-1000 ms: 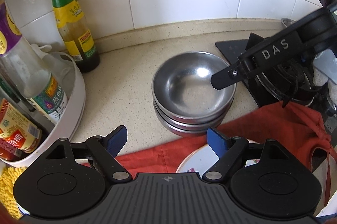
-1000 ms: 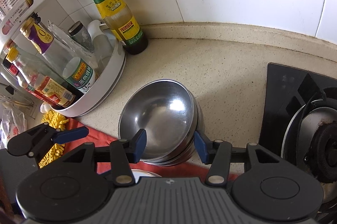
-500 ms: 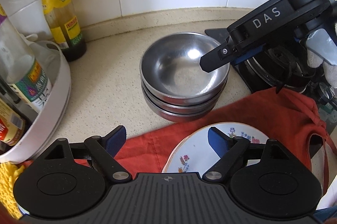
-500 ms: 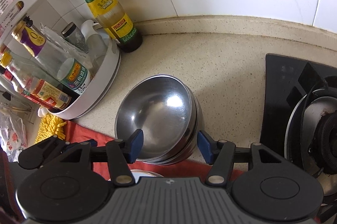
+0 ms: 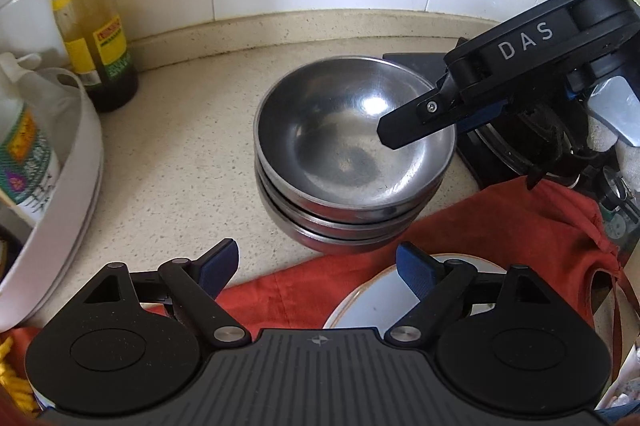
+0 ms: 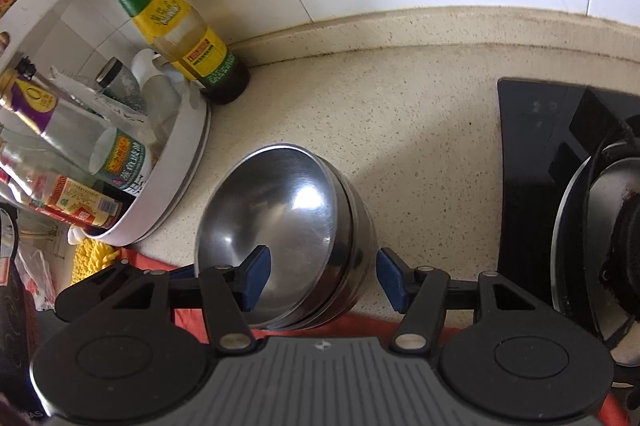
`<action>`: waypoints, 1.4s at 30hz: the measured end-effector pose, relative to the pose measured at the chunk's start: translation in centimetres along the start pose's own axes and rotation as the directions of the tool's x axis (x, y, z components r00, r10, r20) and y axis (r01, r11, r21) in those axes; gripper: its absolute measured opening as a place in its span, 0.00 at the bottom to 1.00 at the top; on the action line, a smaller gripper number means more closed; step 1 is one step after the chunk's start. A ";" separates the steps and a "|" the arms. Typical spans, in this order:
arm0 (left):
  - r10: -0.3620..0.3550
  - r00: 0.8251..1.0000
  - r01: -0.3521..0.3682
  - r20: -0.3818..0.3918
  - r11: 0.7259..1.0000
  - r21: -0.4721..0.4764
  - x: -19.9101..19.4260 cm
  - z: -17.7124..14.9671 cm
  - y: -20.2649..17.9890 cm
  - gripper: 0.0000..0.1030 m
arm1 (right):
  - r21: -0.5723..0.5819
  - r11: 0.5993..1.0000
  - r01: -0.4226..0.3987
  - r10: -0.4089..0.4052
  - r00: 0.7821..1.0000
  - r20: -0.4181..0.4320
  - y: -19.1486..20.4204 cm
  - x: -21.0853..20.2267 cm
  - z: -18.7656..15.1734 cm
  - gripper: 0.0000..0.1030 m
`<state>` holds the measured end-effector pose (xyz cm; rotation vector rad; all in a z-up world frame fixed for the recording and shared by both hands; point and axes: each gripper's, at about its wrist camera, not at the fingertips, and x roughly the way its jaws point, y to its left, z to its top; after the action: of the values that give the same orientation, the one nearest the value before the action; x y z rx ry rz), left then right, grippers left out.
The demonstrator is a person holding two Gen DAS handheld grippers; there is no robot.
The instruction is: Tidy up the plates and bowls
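Observation:
A stack of three steel bowls point(image 5: 344, 150) stands on the speckled counter; it also shows in the right wrist view point(image 6: 280, 226). My right gripper point(image 6: 324, 276) is open, one finger inside the top bowl and one outside the stack's right wall. From the left wrist view its finger point(image 5: 416, 124) hangs over the top bowl's right rim. My left gripper point(image 5: 318, 266) is open and empty, in front of the stack. A white plate with a gold rim point(image 5: 372, 306) lies on a red cloth point(image 5: 500, 222) under its right finger.
A white rack of bottles point(image 6: 132, 162) stands at the left, with a green-capped sauce bottle point(image 6: 180, 34) beside it by the tiled wall. A black gas hob point(image 6: 568, 170) is at the right. A yellow scrubber point(image 6: 94, 260) lies below the rack.
My left gripper has moved closer to the bowl stack, covering more of the plate. My right gripper has lowered around the stack's right side. Both stay open.

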<state>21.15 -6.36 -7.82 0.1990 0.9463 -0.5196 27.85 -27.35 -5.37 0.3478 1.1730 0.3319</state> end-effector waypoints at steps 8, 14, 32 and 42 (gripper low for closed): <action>-0.053 0.998 0.053 -0.025 0.998 0.018 2.2 0.7 0.4 0.90 | 0.032 0.999 -0.031 0.031 0.999 -0.025 -0.9 2.0 0.7 0.55; -0.079 0.996 0.080 -0.031 0.996 0.049 3.7 2.1 0.1 0.93 | 0.045 0.999 -0.017 0.018 1.000 -0.013 -1.5 3.0 1.7 0.55; -0.085 0.995 0.076 0.051 0.984 0.159 6.6 2.7 0.9 1.00 | 0.114 0.992 -0.056 0.055 0.998 0.014 -4.1 5.4 4.4 0.56; -0.099 0.995 0.091 0.030 0.977 0.194 8.4 3.0 0.9 1.00 | 0.084 0.992 -0.099 0.099 0.995 0.005 -3.8 6.3 5.4 0.58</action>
<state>27.76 -9.62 -13.00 0.3179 0.8694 -0.7021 35.33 -28.54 -10.39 0.4810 1.1735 0.3690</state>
